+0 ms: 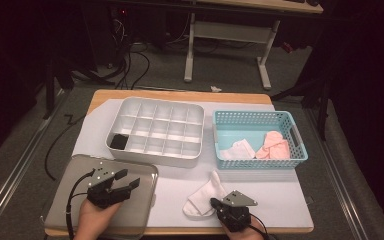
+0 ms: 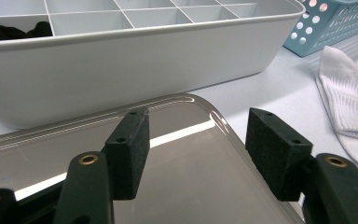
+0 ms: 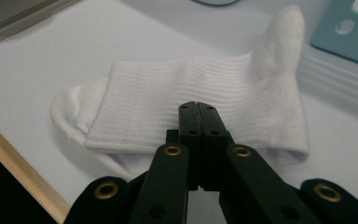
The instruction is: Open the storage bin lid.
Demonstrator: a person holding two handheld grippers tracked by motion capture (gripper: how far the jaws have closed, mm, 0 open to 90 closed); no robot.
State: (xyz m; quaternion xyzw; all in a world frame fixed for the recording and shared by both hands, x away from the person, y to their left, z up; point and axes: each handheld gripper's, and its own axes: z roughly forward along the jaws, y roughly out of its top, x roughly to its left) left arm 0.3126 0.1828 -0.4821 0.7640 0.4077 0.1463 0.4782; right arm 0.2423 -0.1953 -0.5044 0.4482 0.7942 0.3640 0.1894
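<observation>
Plainly the thing to be handled is the white ribbed cotton sock (image 1: 203,199), lying flat and folded on the pale sheet just in front of the white plastic divided organiser tray (image 1: 156,129), towards that tray's right end and short of the turquoise perforated plastic basket (image 1: 258,138) beside it. By its look it is light, soft and limp: it will sag from whatever point is pinched, and its knit should give the foam pads good purchase, so slipping seems unlikely. A sensible hold would be the doubled ribbed cuff edge, where two layers bunch together. The right gripper (image 3: 199,109) hovers just over the sock's near edge with its jaws pressed together and nothing between them. The left gripper (image 1: 121,181) sits left of the sock, above the smoky translucent plastic lid (image 1: 75,207) in front of the tray's left end, its jaws spread apart and empty. One black sock (image 1: 118,142) fills the tray's near-left compartment.
</observation>
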